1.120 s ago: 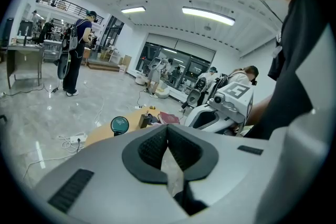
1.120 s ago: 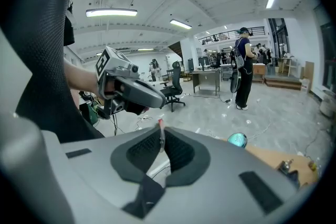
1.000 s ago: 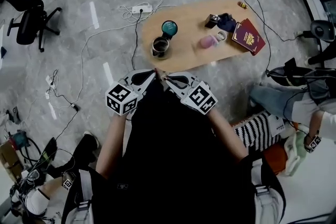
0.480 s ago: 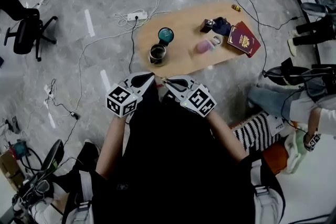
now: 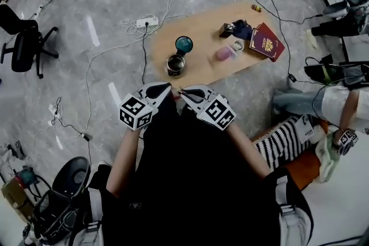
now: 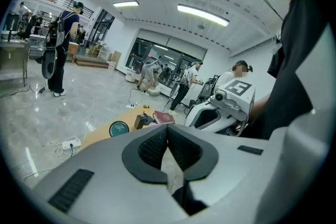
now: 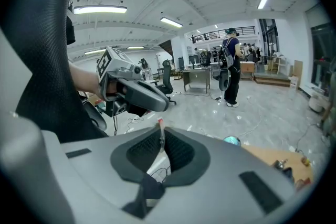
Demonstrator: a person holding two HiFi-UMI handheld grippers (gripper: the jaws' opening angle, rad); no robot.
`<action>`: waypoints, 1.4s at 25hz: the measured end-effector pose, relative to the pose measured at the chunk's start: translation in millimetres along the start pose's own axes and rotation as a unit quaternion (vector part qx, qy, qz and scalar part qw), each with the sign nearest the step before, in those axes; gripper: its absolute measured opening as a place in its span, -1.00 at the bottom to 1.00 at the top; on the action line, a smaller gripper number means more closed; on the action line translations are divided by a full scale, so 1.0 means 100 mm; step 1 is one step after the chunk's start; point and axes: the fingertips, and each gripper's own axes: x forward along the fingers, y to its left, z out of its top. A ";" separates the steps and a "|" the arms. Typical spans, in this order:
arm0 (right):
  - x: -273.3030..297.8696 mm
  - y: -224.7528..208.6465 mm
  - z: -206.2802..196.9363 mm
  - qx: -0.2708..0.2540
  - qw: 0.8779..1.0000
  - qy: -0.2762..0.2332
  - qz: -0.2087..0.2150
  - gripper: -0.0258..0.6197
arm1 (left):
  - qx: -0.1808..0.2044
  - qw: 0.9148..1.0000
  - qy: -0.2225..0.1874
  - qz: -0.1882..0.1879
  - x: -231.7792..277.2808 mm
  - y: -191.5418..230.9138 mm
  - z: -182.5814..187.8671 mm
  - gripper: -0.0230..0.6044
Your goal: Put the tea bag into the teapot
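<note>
The left claw [image 5: 169,86] is clenched on the pale tea bag [image 6: 171,170]; the right claw [image 5: 182,90] pinches its red-tipped end. The teapot [image 5: 176,64] sits apart on the surface [image 5: 204,37].

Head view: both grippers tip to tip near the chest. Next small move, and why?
Probably pull them apart to tear it open: left gripper and right gripper meet tip to tip, each shut on what looks like the tea bag, well short of the teapot.

Two tongs [image 5: 169,86] [image 5: 182,91], one tea bag [image 6: 171,170], one teapot [image 5: 176,64], one table [image 5: 202,31].
</note>
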 end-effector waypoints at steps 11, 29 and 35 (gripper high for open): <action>0.44 -0.31 0.18 0.033 0.998 0.021 -0.046 -0.83 | 0.010 0.999 0.018 -0.047 -0.06 0.65 0.19 -0.90; 0.90 -0.65 0.02 0.072 0.993 0.035 -0.086 -0.83 | 0.033 0.991 0.068 -0.114 0.14 1.14 0.09 -0.90; 0.98 -0.70 -0.15 0.071 0.994 0.064 -0.061 -0.83 | 0.028 0.989 0.076 -0.124 0.22 1.04 0.06 -0.90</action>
